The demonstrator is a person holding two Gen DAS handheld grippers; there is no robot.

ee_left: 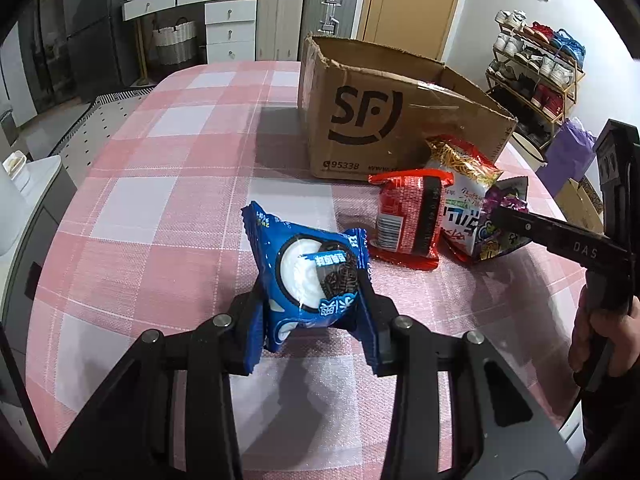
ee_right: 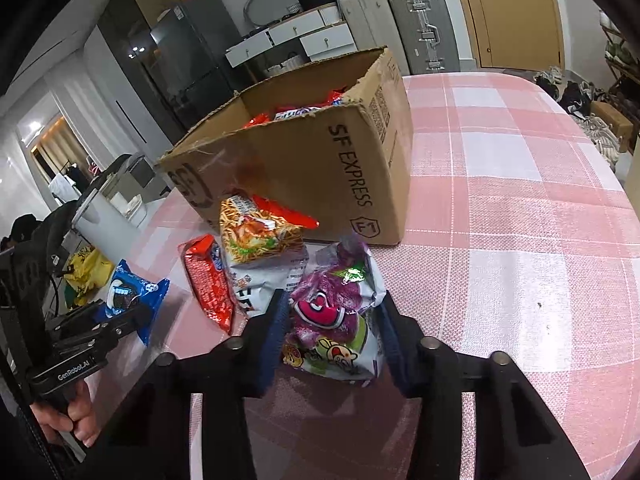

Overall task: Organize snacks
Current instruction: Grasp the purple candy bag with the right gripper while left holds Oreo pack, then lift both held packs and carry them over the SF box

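The left gripper (ee_left: 316, 312) pinches a glossy blue Oreo packet (ee_left: 310, 280) between its fingers, crinkled seams flaring past the pads. The right gripper (ee_right: 332, 332) clamps a purple-and-white snack bag (ee_right: 340, 316), which fills the gap. Beyond the fingertips lie a red packet (ee_right: 208, 284) and a noodle bag (ee_right: 260, 236), then the open corrugated SF Express box (ee_right: 320, 168) on the pink checked tablecloth (ee_right: 520, 208).

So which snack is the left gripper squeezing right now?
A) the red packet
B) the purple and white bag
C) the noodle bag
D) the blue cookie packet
D: in the left wrist view the left gripper has its two fingers pressed against both sides of the blue cookie packet, while the purple and white bag sits between the fingers of the right gripper.
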